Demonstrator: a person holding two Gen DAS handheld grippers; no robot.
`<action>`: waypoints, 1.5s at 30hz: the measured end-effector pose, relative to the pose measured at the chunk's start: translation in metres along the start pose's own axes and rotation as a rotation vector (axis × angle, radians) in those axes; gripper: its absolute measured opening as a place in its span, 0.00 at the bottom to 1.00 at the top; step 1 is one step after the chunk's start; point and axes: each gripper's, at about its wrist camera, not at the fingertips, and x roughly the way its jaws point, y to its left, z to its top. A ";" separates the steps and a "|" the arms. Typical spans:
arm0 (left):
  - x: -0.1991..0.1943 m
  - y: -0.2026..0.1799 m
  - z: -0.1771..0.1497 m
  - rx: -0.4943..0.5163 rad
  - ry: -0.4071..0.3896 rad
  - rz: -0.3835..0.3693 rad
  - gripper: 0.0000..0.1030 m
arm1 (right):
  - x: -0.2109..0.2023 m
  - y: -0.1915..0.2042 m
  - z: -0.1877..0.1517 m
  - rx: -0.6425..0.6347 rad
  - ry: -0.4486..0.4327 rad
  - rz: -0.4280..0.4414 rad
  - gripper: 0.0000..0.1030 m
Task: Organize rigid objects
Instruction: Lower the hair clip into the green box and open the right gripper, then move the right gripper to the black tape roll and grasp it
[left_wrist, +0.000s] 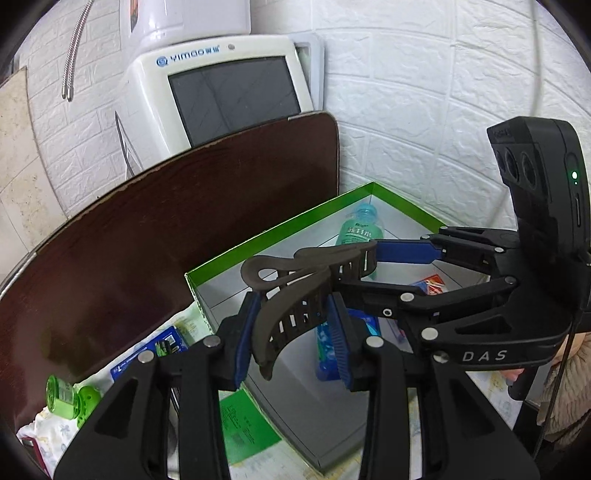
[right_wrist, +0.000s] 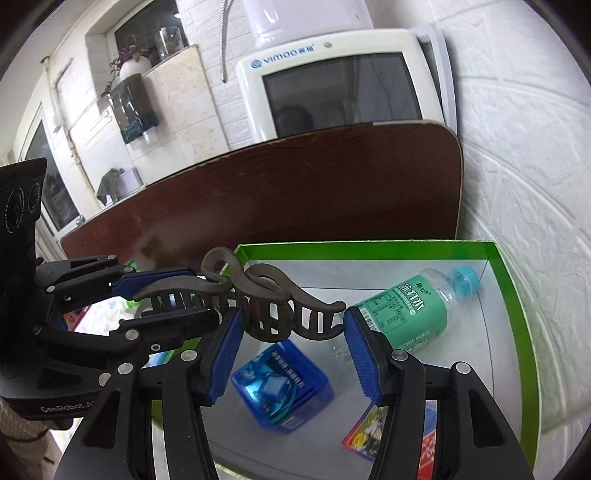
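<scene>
**Hair clip hanging over the green box, both claws on it**

We've got the hair clip (left_wrist: 291, 291) up in the middle of both frames, held over the green box (left_wrist: 280, 229). In the left wrist view the left gripper (left_wrist: 295, 347) is clamped on one curved end of it. The right gripper (right_wrist: 291, 354) comes in from the right there; in its own view one pad touches the clip's comb while the other stands clear, jaws partly apart, so we can't tell if it really grips.

Handling-wise: we'd guess light, stiff plastic, springy at the hinge, with thin teeth that could snap or snag. The solid curved back looks like the safest place to hold, not the teeth.

Already in the box: a bottle (right_wrist: 410, 306) lying down, a blue case (right_wrist: 284, 387) and a red packet (right_wrist: 364, 439), partly behind a finger. The bottom of the left view is blocked by the gripper body, and a green bottle (left_wrist: 70, 400) at lower left is cut off.
</scene>
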 end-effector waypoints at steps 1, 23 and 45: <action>0.003 0.002 0.000 -0.002 0.005 -0.001 0.35 | 0.004 -0.002 0.001 0.001 0.004 0.001 0.56; -0.015 0.022 -0.022 -0.077 0.013 0.029 0.58 | -0.003 -0.011 -0.004 0.050 0.010 -0.042 0.56; -0.115 0.156 -0.150 -0.503 0.003 0.325 0.66 | 0.022 0.159 -0.013 -0.171 0.106 0.141 0.56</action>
